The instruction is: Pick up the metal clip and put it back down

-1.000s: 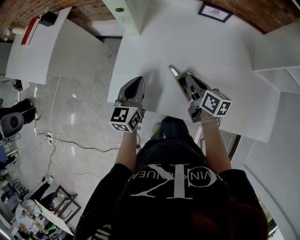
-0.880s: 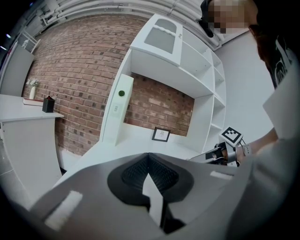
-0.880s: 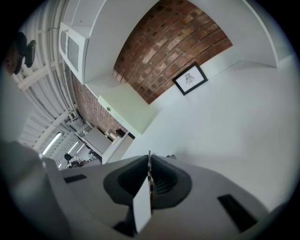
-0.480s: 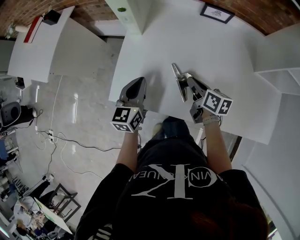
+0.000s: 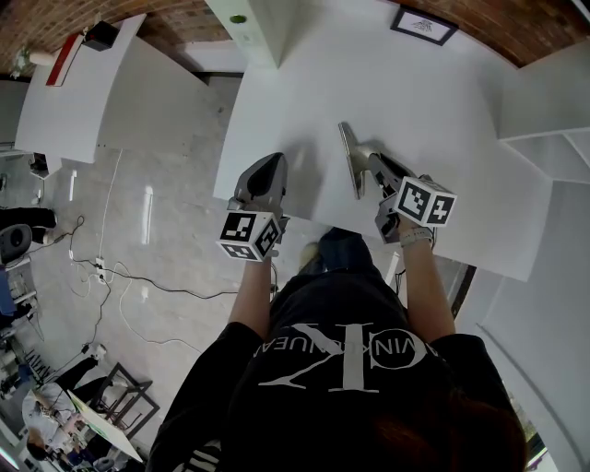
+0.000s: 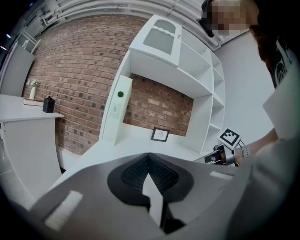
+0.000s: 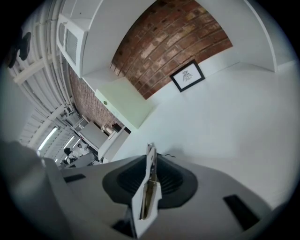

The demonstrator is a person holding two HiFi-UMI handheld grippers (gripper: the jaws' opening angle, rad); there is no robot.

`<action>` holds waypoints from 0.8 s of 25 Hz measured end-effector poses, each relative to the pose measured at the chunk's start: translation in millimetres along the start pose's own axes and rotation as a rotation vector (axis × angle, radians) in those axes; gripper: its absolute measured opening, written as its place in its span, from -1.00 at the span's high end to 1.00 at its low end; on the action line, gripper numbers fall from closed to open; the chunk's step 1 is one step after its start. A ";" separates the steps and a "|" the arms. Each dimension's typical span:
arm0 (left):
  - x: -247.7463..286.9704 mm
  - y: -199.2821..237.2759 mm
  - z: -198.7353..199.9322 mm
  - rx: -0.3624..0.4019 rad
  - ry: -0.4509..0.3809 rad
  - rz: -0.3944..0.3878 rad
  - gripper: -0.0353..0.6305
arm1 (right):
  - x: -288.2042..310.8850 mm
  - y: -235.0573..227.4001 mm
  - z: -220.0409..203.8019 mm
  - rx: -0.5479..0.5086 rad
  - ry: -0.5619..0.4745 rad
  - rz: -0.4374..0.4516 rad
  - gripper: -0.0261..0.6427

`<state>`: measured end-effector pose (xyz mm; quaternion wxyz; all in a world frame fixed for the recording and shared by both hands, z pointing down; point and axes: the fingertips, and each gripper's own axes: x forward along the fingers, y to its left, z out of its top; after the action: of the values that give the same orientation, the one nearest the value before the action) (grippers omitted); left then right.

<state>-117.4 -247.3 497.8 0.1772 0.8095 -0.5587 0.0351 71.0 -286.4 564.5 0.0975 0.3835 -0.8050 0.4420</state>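
Metal clip (image 7: 149, 187) sits pinched edge-on between the closed jaws of the right gripper (image 7: 149, 180), over the white table (image 5: 415, 101) toward its near edge. Whether the clip touches the table is unclear. The left gripper (image 5: 265, 164) hovers at the table's near edge, left of the clip, with its jaws pressed together on nothing.

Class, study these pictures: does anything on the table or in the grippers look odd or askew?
Nothing stands out. The right gripper grips the clip edge-on between its fingers, the left gripper is shut on nothing, and the frame stands upright on the table.
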 end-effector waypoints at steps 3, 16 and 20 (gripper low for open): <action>-1.0 0.6 0.5 0.000 0.001 -0.001 0.87 | -2.3 -0.1 1.8 -0.014 -0.003 -0.011 0.83; -7.3 -12.3 2.3 0.010 -0.002 -0.041 0.87 | -30.8 -1.1 5.6 -0.002 -0.075 -0.043 0.83; -11.9 -19.3 5.9 0.016 -0.004 -0.061 0.87 | -43.6 1.4 4.2 0.008 -0.095 -0.054 0.83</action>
<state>-105.0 -232.6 484.5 0.1707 0.8277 -0.5337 0.0324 100.6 -266.1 539.5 0.0694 0.4259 -0.7964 0.4237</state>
